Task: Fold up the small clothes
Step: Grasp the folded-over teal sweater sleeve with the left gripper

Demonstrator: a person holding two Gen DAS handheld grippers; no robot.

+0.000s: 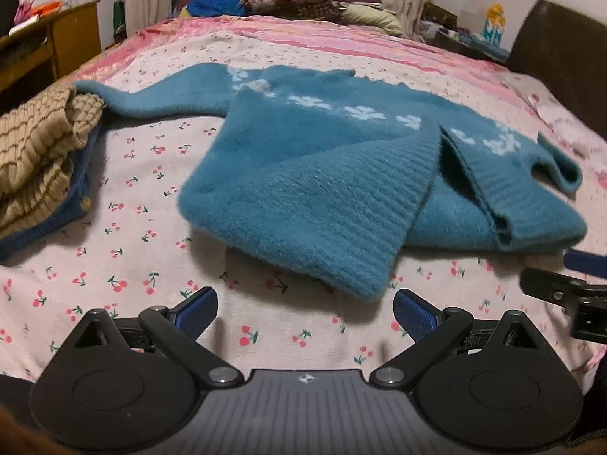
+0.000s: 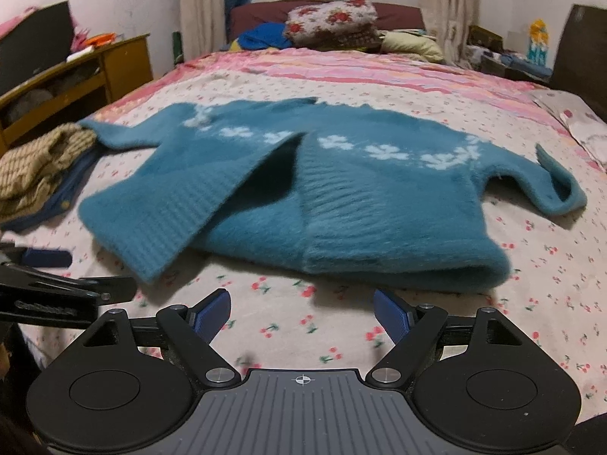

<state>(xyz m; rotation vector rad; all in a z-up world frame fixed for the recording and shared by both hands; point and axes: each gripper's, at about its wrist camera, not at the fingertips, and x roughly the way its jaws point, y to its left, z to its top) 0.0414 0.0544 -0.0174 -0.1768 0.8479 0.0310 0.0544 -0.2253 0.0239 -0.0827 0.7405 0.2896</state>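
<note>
Sweater point(image 1: 303, 174) lies spread on the bed point(image 1: 151, 235), mid-frame — its near-left front flap is turned over the body, one sleeve runs out left to touch the pile of knitwear point(image 1: 34, 159) at the bed's left edge, other sleeve curls off to the right. Left gripper point(image 1: 305, 313) and right gripper point(image 2: 302, 313) hang side by side just before the sweater's near hem, over bare sheet, nothing btwn the fingers. Behind — folded blankets point(image 2: 334, 22) at the far end, wooden desk point(image 2: 114, 64) off the bed's left.

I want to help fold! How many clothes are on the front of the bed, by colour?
Teal fluffy sweater with white flowers: 1
Tan ribbed knit sweater: 1
Dark blue garment under the tan one: 1
Total: 3
</note>
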